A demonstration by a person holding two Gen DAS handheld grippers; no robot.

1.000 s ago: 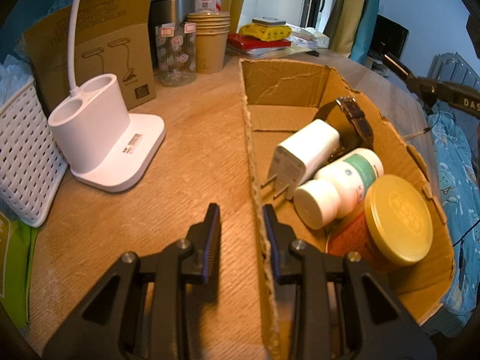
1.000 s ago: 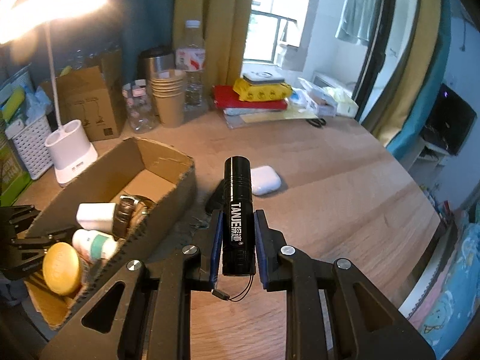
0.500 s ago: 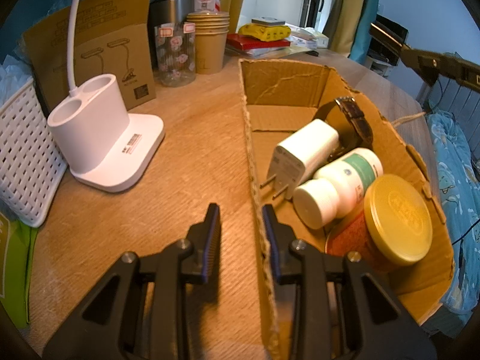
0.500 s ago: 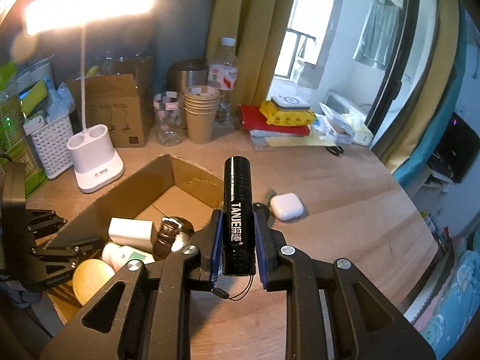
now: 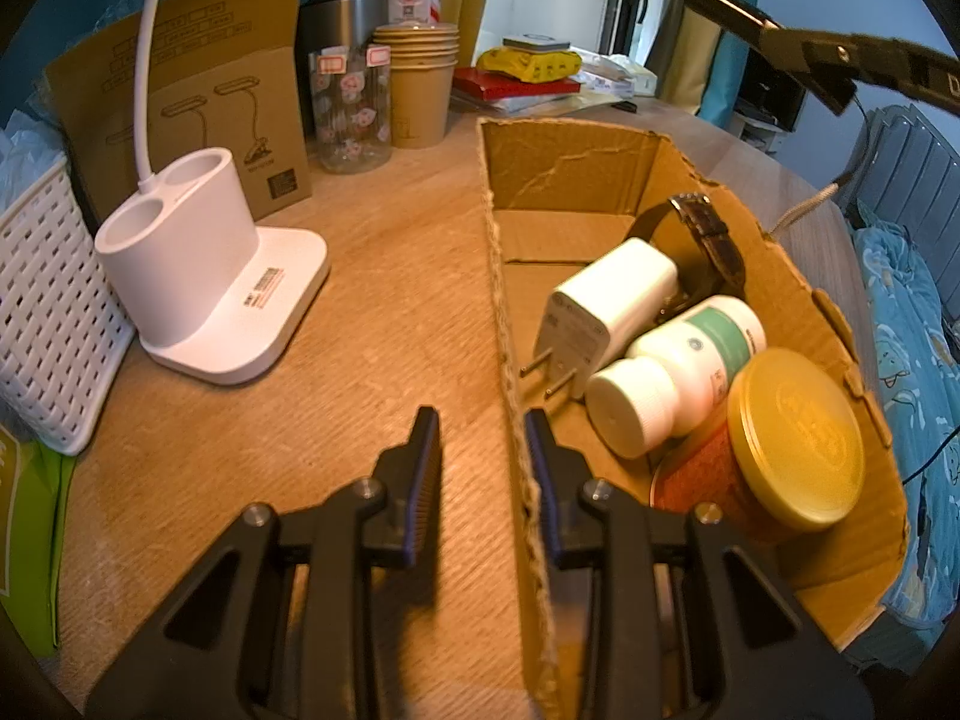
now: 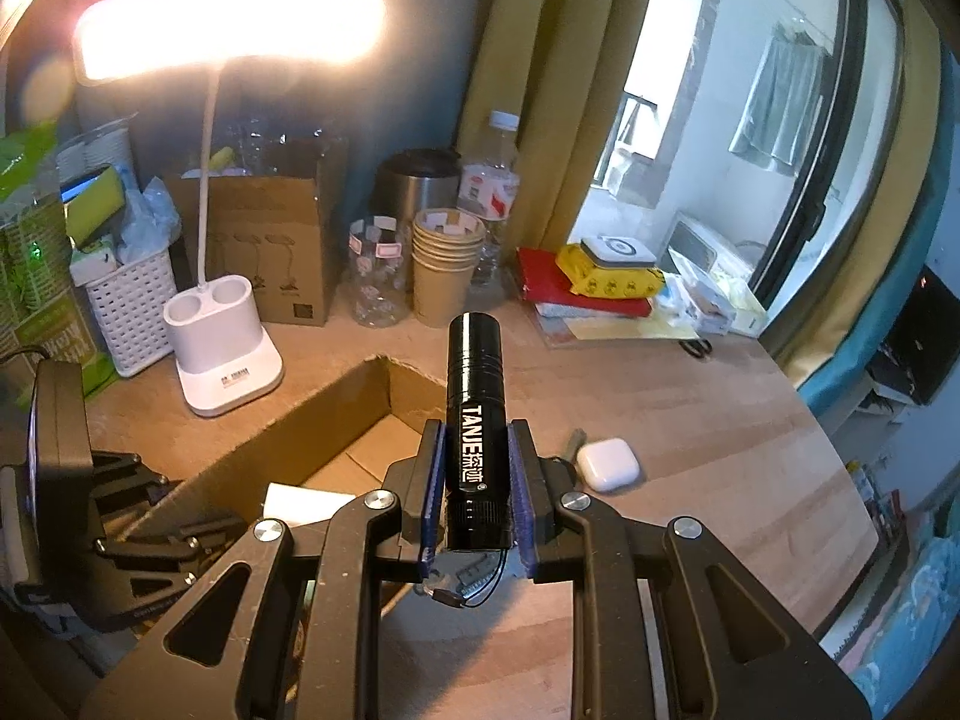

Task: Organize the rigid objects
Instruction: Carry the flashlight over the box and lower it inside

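- Right gripper [image 6: 475, 477]: jaws closed on the black flashlight [image 6: 476, 429], clamped on the lower half of the barrel. Head sticks out forward, lanyard hangs loose at the tail.
- Flashlight is held in the air above the cardboard box [image 6: 336, 414], roughly over its near wall. Judged step: carry it in and drop it with the rest.
- Left gripper [image 5: 483, 429]: jaws partly open and straddling the box's near wall [image 5: 501, 300], one finger outside, one inside. Can't tell if the pads actually touch the cardboard. Looks like it's there to steady the box.
- Box contents sit at the near end: white charger [image 5: 606, 312], white pill bottle [image 5: 678, 372], gold-lid tin [image 5: 792, 432], watch [image 5: 702, 240] behind them. The far end [image 5: 564, 234] is bare cardboard.
- To do it well: aim for that bare far end rather than the pile. The barrel is round, so on top of the bottle or tin it would likely roll.
- Lay it down lengthwise along the box, low, before opening the jaws. No drop from height, since the walls are flimsy and torn.
- Keep the lanyard off the wall edge and the charger prongs so it doesn't snag on release.
- Left gripper should pinch or brace the wall while the right goes in, because the box is light and may slide on the worktop [image 5: 372, 312].
- White earbud case [image 6: 607, 465] lies on the worktop outside the box, probably the next candidate.
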